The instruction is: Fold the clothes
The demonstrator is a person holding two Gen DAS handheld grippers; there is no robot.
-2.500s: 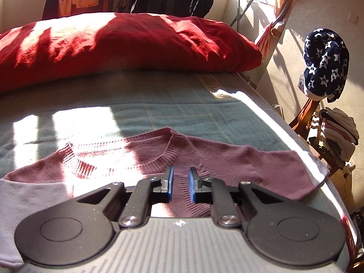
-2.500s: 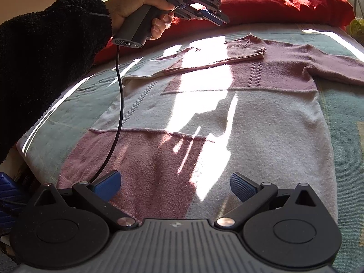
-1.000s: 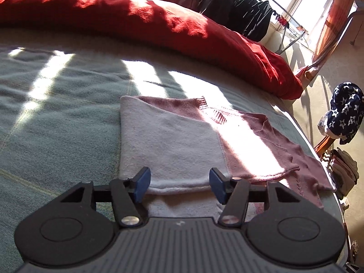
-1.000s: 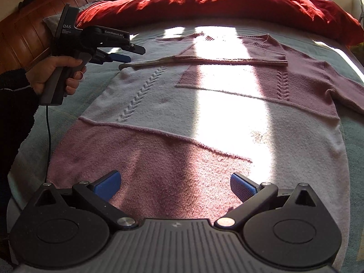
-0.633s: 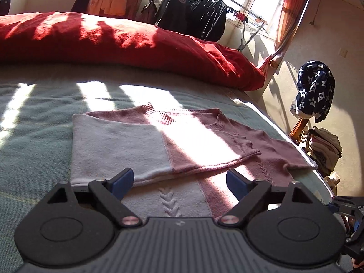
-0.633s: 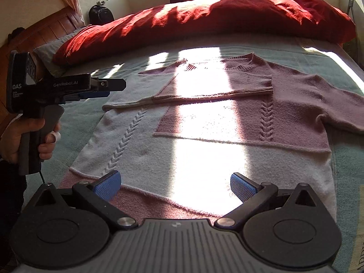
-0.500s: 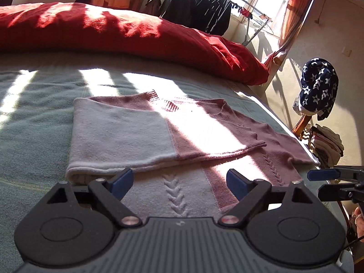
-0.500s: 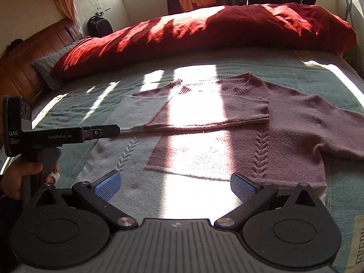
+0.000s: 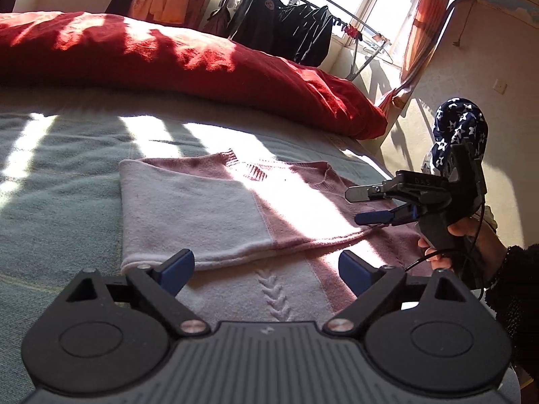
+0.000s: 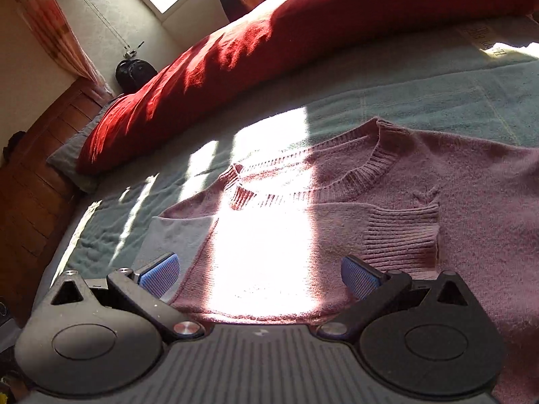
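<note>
Lying on one bed [image 9: 60,181]: one sweater [image 9: 209,208], two open-jawed grippers.

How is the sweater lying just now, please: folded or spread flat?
Partly folded: one sleeve lies across the sweater chest.

Mauve-and-grey knitted sweater [image 10: 387,202] cut off by right wrist view's right edge; lower body hidden behind left tool [image 9: 266,266]; sunlit patch washed out.

I count one pink-and-white knitted sweater [image 9: 215,215] on one teal bed blanket [image 9: 60,202], one long red duvet roll [image 9: 188,64], two black two-finger grippers with blue pads, mine left [image 9: 266,266] and right [image 10: 259,274], one star-print navy garment [image 9: 458,128].
</note>
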